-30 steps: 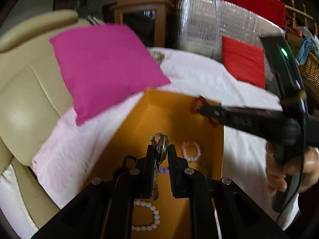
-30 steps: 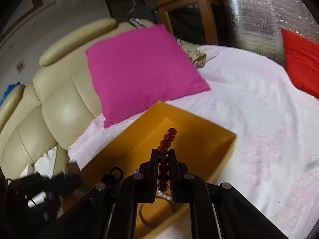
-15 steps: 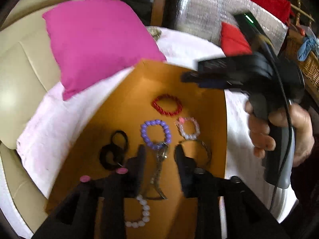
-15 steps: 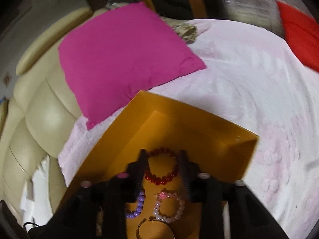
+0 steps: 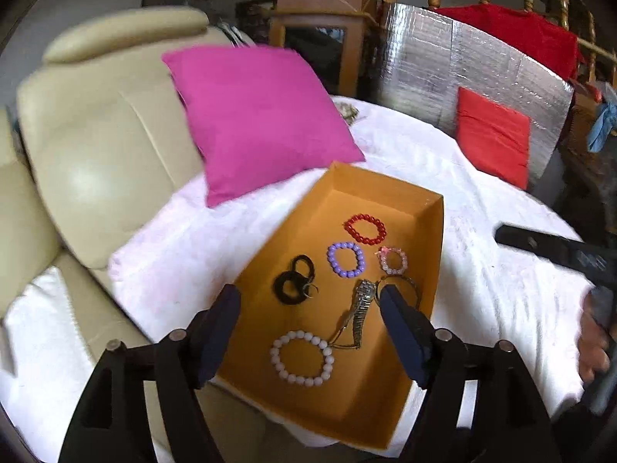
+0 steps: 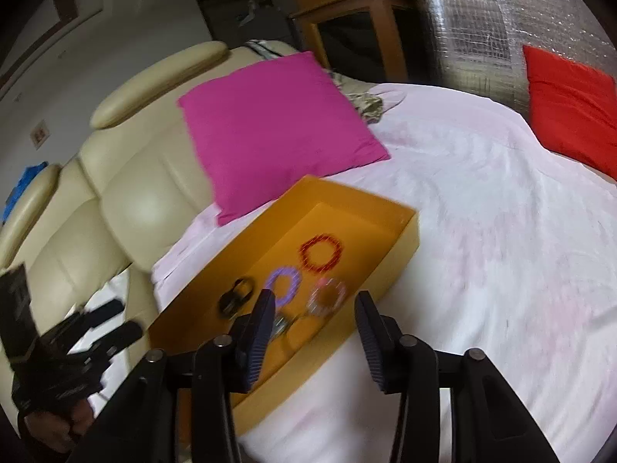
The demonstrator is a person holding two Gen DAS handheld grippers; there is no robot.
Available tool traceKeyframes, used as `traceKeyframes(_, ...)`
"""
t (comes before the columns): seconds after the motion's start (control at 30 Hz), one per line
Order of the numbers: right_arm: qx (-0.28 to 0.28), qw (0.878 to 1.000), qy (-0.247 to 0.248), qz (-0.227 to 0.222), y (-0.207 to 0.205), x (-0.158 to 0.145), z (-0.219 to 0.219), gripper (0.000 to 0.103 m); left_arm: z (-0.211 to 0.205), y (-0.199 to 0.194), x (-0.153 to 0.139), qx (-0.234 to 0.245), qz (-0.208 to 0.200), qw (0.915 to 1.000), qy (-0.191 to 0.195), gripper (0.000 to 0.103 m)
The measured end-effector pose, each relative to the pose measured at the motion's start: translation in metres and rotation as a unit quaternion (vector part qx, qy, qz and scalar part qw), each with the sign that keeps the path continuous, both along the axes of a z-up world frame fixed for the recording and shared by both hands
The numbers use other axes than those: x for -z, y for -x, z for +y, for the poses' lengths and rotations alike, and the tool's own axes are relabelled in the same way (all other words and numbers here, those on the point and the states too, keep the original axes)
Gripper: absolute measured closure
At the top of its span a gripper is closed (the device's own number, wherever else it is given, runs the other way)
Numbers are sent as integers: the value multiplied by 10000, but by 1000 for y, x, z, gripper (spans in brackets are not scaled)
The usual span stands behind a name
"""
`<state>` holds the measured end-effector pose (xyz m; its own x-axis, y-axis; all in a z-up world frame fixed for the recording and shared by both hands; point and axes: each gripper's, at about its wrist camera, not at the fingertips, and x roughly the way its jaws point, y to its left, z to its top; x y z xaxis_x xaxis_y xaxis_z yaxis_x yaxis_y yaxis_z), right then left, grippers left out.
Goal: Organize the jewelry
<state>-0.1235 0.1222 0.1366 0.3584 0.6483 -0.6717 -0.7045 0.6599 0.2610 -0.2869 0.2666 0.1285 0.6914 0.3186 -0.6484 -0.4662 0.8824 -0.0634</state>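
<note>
The orange box (image 5: 432, 208) sat in the middle of the left view, on a white sheet (image 5: 482, 270). Seven things lay in it: a red bracelet (image 5: 365, 228), a purple one (image 5: 346, 259), a pink one (image 5: 392, 259), a white one (image 5: 301, 358), a watch (image 5: 356, 314), a thin bangle (image 5: 405, 283) and a black band (image 5: 295, 284). The left claw (image 5: 308, 332) hung wide open over the lower part of the box, holding nothing.

The right view was blurry and showed only the box (image 6: 397, 254) with the red (image 6: 321, 252), purple (image 6: 285, 283) and pink (image 6: 327, 296) bracelets and the black band (image 6: 236, 296). The white one was out of sight there. The right claw (image 6: 314, 328) was open and empty too.

One pink pillow (image 5: 262, 115) lay at the upper left, touching the box's far corner. One red pillow (image 5: 493, 139) was at the upper right. A cream sofa (image 5: 96, 154) filled the left side.
</note>
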Motion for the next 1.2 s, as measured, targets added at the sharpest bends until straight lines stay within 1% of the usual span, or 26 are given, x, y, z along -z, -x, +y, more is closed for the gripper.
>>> traceKeyframes(0.03,-40,10000,24,-37,11,-3,-2,44,-6,2,-4,-86,14,9998,-172,21)
traceKeyframes(0.07,-118,9999,50,-91,25,-7,-6,43,-16,7,-11,-240,27,9986,-472,19)
traceKeyframes(0.1,-204,9996,83,-158,39,-11,-10,43,-27,13,-18,-420,32,9959,-803,18)
traceKeyframes(0.13,-248,9994,132,-219,52,-14,-13,43,-32,17,-22,-524,37,9938,-977,17)
traceKeyframes(0.2,-243,9991,236,-255,67,-17,-18,43,-46,26,-32,-824,87,9863,-1425,17)
traceKeyframes(0.27,-168,9994,212,-222,77,-21,-25,43,-52,36,-39,-957,81,9833,-1543,17)
traceKeyframes(0.4,-54,9995,193,-226,94,-25,-35,43,-58,66,-55,-1198,24,9810,-1526,17)
traceKeyframes(0.47,-24,9993,220,-317,104,-28,-36,43,-58,76,-60,-1178,66,9816,-1499,17)
traceKeyframes(0.53,62,9994,212,-281,112,-30,-36,43,-57,85,-63,-1196,54,9818,-1476,17)
traceKeyframes(0.67,127,9995,231,-158,125,-29,-29,43,-55,94,-65,-1458,-12,9770,-1554,17)
traceKeyframes(0.77,59,9992,365,-163,138,-24,-20,43,-50,100,-63,-1490,-32,9796,-1347,17)
traceKeyframes(0.87,-2,9985,475,-256,151,-19,-13,43,-48,103,-57,-1493,36,9815,-1198,17)
traceKeyframes(1.0,93,9976,551,-417,162,-18,-14,43,-50,106,-54,-1483,49,9824,-1134,17)
traceKeyframes(1.13,166,9977,498,-421,166,-19,-18,43,-53,106,-54,-1487,38,9826,-1114,17)
traceKeyframes(1.2,228,9971,526,-505,168,-20,-19,42,-55,106,-54,-1486,35,9826,-1113,17)
